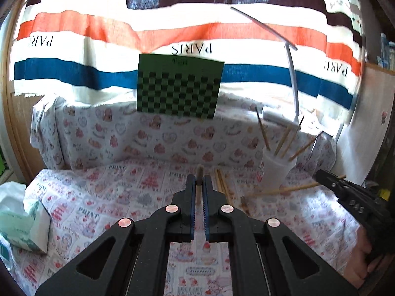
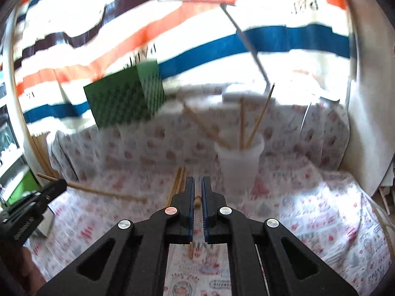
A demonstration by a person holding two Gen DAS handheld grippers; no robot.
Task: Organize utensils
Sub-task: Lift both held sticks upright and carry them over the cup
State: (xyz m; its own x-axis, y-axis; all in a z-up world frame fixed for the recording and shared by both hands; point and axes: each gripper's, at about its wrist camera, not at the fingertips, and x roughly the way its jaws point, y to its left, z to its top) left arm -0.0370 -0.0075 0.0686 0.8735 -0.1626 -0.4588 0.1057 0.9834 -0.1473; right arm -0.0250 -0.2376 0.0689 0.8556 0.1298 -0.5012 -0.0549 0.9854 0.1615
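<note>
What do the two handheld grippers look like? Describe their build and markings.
Both the left gripper and right gripper are matte black plastic, with triangular cut-out linkage arms, round silver and coppery pivot screws, and blue ribbed pads lining the fingers. No cables show.

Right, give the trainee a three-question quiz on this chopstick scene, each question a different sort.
1. True or false: the white cup already holds chopsticks.
2. Each of the left gripper and right gripper is: A open, B shut on a chopstick, C shut on nothing.
3. Fill in: loose chopsticks lie on the printed ___.

Key: 1 true. 2 B. 3 cloth.
</note>
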